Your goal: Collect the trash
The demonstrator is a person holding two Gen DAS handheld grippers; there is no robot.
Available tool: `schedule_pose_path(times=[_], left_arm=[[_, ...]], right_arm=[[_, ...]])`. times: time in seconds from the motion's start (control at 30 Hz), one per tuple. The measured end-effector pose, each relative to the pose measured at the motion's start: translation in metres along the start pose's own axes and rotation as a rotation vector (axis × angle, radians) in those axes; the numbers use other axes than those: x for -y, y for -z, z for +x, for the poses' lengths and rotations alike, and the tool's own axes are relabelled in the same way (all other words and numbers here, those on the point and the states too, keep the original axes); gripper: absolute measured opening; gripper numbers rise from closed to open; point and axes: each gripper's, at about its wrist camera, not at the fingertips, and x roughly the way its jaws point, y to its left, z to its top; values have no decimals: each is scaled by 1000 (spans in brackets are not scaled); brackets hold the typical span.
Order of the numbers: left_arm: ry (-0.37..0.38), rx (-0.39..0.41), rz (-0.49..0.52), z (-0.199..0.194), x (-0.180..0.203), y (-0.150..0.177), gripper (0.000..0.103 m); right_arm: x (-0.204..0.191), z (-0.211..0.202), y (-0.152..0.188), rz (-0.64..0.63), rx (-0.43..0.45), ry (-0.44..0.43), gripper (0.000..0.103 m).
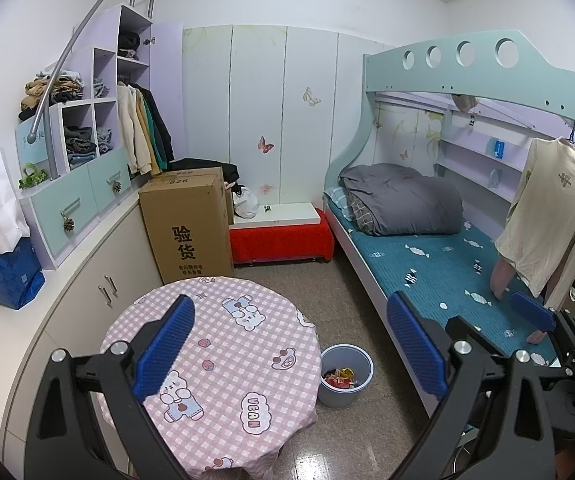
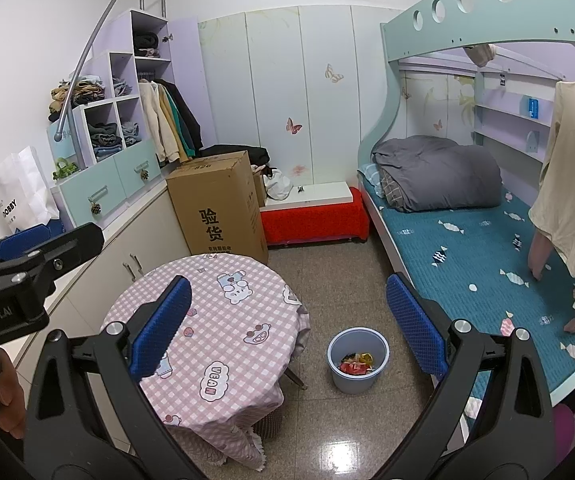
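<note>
Left wrist view: both the left gripper (image 1: 289,350) and right gripper (image 2: 287,330) hang spread and empty; wrappers (image 2: 357,362) sit in the bin (image 2: 379,340) right of the table (image 2: 223,320). Swinging low could topple it.

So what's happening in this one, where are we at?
A person holds a two-finger gripper in each hand in a small bedroom, collecting trash. Both the left gripper and right gripper are open and hold nothing, raised above the round table with its pink checked cloth. The tabletop shows no loose trash. The blue bin on the floor between table and bed already holds colourful wrappers. It looks like the collecting is finished or nearly so.
</note>
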Motion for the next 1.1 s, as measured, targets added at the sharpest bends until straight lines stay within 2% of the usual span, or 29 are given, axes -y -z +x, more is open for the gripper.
schedule_pose_path(times=[1.1], left_arm=[[1,-6,1,6,2,-1,95]], right_arm=[[2,3,-1,1,-7,0,96]])
